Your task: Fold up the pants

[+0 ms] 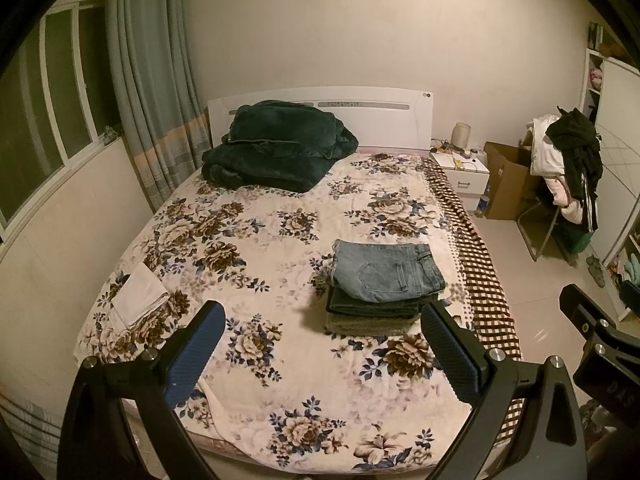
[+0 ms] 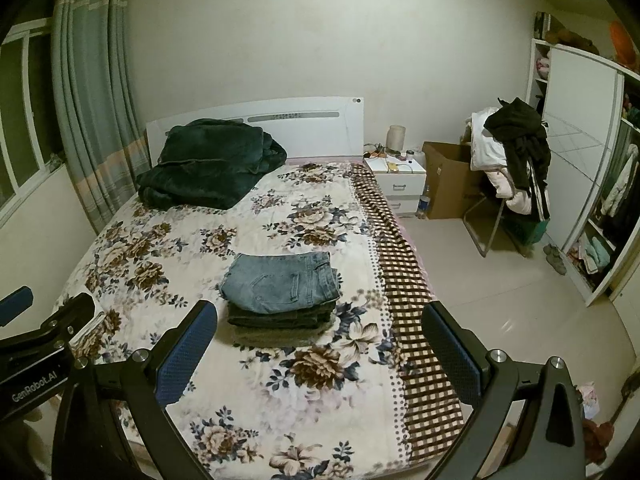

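We hold both tongs, left (image 1: 322, 354) and right (image 2: 322, 354), spread and empty above the near bed (image 1: 280, 380), where the folded jeans (image 1: 386, 272) top a stack right of centre; denim looks heavy, limp, best pinched at its thick folded edges.

- Left gripper (image 1: 322, 354): black frame, blue dimpled finger pads (image 1: 196, 354), silver screws.
- Right gripper (image 2: 320, 354): identical build.
- Left gripper's body bears white "GenRobot.AI" lettering.

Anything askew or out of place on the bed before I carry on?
Nothing stands out. The folded pants stack sits squarely on the bedspread, light jeans on top. Left gripper and right gripper hang open, holding nothing.
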Demonstrator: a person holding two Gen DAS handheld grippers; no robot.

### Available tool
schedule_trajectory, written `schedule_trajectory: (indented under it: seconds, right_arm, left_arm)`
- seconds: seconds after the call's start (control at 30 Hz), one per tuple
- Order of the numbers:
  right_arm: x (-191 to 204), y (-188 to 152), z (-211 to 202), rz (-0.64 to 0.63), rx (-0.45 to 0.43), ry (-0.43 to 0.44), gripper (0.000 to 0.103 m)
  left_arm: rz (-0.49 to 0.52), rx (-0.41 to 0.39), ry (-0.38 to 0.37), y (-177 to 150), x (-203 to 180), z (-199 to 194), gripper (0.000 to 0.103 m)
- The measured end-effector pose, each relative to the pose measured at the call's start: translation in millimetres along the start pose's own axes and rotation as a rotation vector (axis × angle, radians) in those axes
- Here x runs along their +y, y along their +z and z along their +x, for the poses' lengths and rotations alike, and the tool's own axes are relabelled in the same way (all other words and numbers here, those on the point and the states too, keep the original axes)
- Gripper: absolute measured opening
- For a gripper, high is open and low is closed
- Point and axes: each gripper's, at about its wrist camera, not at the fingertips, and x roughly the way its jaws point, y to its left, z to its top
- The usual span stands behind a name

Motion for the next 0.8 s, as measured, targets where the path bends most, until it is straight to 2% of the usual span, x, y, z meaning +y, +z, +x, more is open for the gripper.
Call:
schedule_trajectory:
  seconds: [0.8]
  right_arm:
    - [-2.9, -2.7, 0.6, -0.001, 0.007, 0.011, 0.103]
  left_arm:
    - [-0.002, -0.016, 0.004, 1.9, 5.8, -6.5, 0.1]
